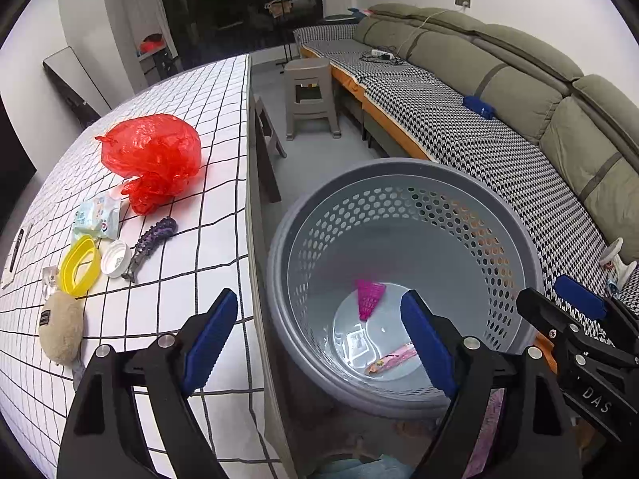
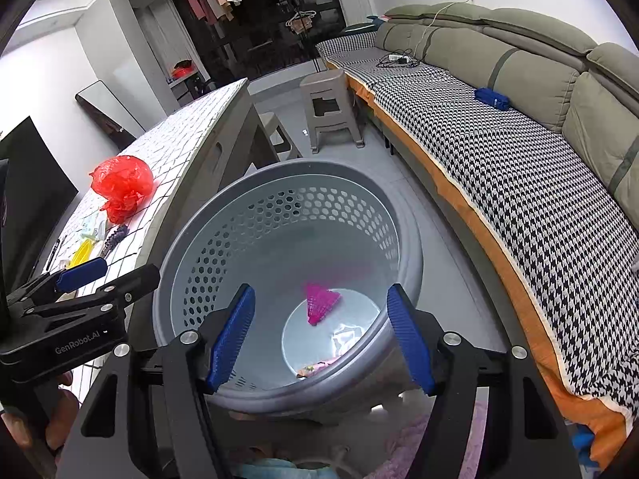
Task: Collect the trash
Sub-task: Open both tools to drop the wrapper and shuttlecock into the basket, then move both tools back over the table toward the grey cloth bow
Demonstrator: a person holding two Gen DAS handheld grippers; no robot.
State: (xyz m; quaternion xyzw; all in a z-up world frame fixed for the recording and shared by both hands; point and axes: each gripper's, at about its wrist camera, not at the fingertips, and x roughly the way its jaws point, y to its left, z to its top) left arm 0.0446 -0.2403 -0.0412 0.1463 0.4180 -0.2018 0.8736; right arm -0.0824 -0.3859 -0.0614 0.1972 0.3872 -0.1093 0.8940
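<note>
A grey perforated basket (image 1: 399, 167) (image 2: 279, 167) stands on the floor beside the table. At its bottom lie a pink shuttlecock-like piece (image 1: 369, 293) (image 2: 319, 303), a clear wrapper (image 1: 357, 343) and a pink wrapper (image 1: 393, 359). My left gripper (image 1: 319, 307) (image 2: 116, 273) hangs open over the basket's left rim and the table edge, with nothing between its pads. My right gripper (image 2: 319, 295) (image 1: 547, 291) is open above the basket's near rim, also empty. On the table lie a red plastic bag (image 1: 153, 155) (image 2: 122, 183), a wipes pack (image 1: 98, 215), a yellow ring (image 1: 80, 265) and a white cap (image 1: 116, 257).
A purple hair claw (image 1: 151, 243), a beige plush pouch (image 1: 60, 327) and a pen (image 1: 16, 249) also lie on the checked tablecloth (image 1: 199, 99). A sofa with a houndstooth cover (image 1: 459, 127) runs along the right. A grey stool (image 1: 309, 95) stands on the floor behind the basket.
</note>
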